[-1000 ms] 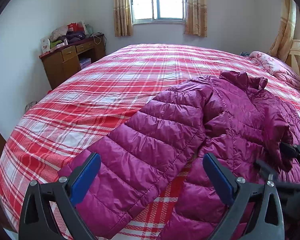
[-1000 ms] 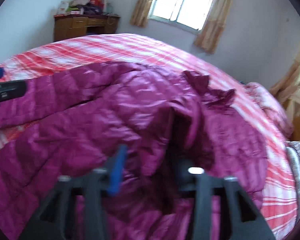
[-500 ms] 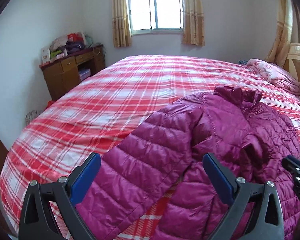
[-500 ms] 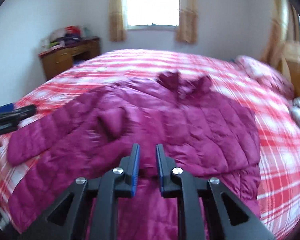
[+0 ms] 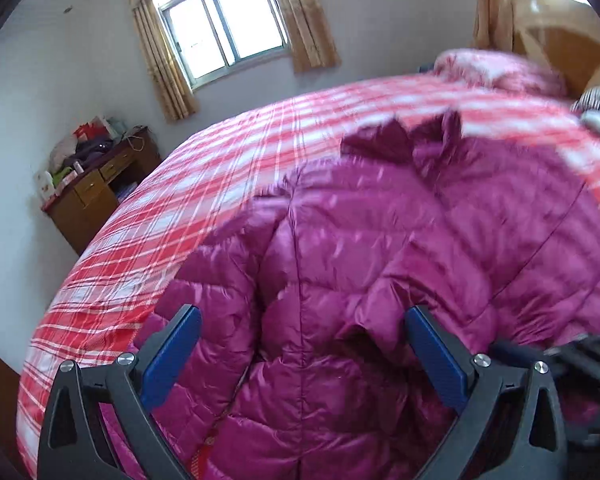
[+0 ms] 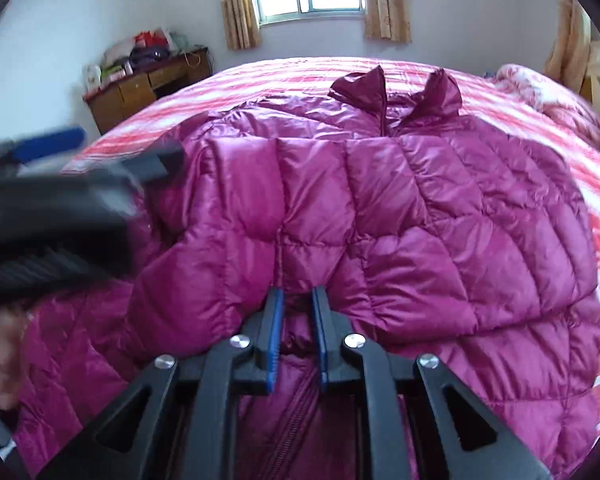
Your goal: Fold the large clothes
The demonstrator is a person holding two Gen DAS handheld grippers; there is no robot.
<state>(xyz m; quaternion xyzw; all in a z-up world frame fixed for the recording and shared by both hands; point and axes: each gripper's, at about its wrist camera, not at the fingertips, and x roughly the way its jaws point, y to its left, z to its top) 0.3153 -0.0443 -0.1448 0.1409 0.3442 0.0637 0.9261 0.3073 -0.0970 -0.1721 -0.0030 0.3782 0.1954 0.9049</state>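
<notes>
Magenta puffer jacket (image 6: 420, 216) lies spread on the plaid bed (image 5: 204, 200), collar toward the window. My right claw (image 6: 296, 300) is pinched on a fold of the jacket's sleeve cuff. My left claw (image 5: 300, 320) gapes wide above the jacket, gripping nothing.

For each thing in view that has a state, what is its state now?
Puffer jacket: spread on the bed, one sleeve folded across its front.
Collar: open, standing up.
Left gripper: open over the jacket.
Right gripper: shut on the sleeve's edge; jaws have just closed.
Curtains: drawn aside.
</notes>
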